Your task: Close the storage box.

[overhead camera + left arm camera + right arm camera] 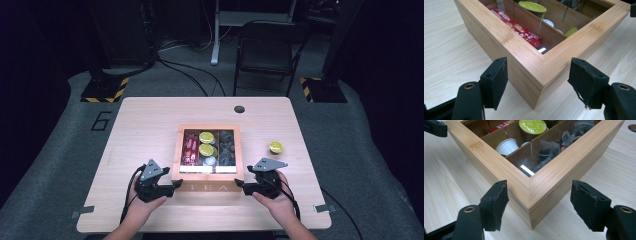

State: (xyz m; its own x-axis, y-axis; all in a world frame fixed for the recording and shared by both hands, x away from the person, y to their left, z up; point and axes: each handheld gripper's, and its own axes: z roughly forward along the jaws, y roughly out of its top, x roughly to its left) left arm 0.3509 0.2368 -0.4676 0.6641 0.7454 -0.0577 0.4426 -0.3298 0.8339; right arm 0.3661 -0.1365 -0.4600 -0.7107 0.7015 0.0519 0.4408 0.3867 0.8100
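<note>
A bamboo tea box (pixel 176 155) marked TEA stands mid-table. Through its windowed top I see red sachets (pixel 190 147), yellow-green capsules (pixel 206 137) and dark tea bags (pixel 226 147). My left gripper (pixel 176 184) is open at the box's front left corner. In the left gripper view the gripper (pixel 537 75) straddles that corner of the box (pixel 524 50), pads apart from the wood. My right gripper (pixel 239 185) is open at the front right corner. The right gripper view shows the gripper (pixel 540 195) either side of the box corner (pixel 554 172), the left pad close to the wood.
A loose yellow-lidded capsule (pixel 276 147) lies on the table (pixel 140 130) right of the box. A round cable hole (pixel 239 109) sits near the far edge. A dark folding chair (pixel 267 47) stands beyond the table.
</note>
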